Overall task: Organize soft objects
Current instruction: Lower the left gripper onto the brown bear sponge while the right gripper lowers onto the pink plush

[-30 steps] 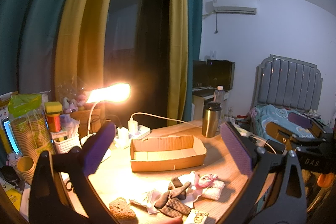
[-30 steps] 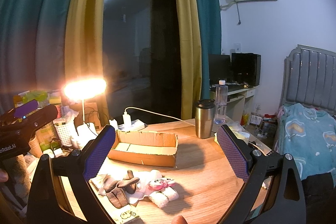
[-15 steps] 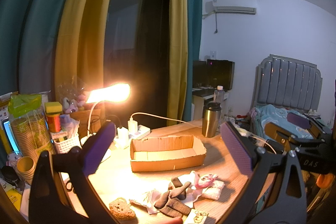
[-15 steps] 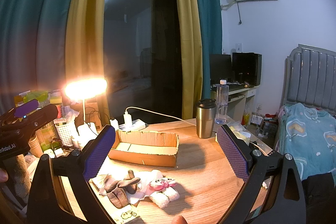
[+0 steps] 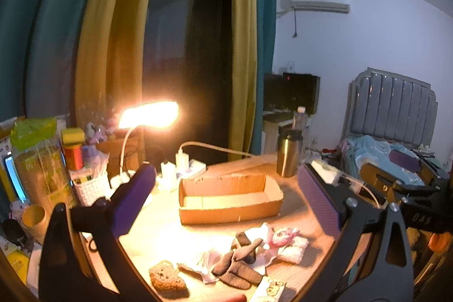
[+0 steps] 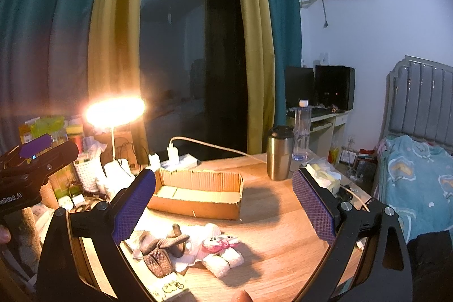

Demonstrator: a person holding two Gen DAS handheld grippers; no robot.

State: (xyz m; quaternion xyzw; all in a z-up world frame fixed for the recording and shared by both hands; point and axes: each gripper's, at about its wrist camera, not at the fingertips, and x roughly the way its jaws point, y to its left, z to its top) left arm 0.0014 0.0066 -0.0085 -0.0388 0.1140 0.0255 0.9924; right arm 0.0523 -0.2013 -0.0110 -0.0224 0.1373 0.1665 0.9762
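An empty cardboard box (image 5: 230,198) (image 6: 198,196) lies on the round wooden table (image 6: 283,222). In front of it is a heap of soft things: dark brown socks (image 5: 237,265) (image 6: 161,249), white cloth, a pink-and-white plush piece (image 5: 281,235) (image 6: 219,241) and a white folded sock (image 6: 223,259). A brown bear-shaped sponge (image 5: 167,278) lies to the left. My left gripper (image 5: 226,205) is open and empty, above the table. My right gripper (image 6: 223,205) is open and empty, held above the heap.
A lit desk lamp (image 5: 148,115) glares at the left. A steel tumbler (image 5: 288,157) (image 6: 279,152) and a water bottle (image 6: 302,130) stand behind the box. A power strip with cable (image 6: 181,159) and cluttered containers (image 5: 42,160) sit at the left. A bed (image 6: 419,174) is right.
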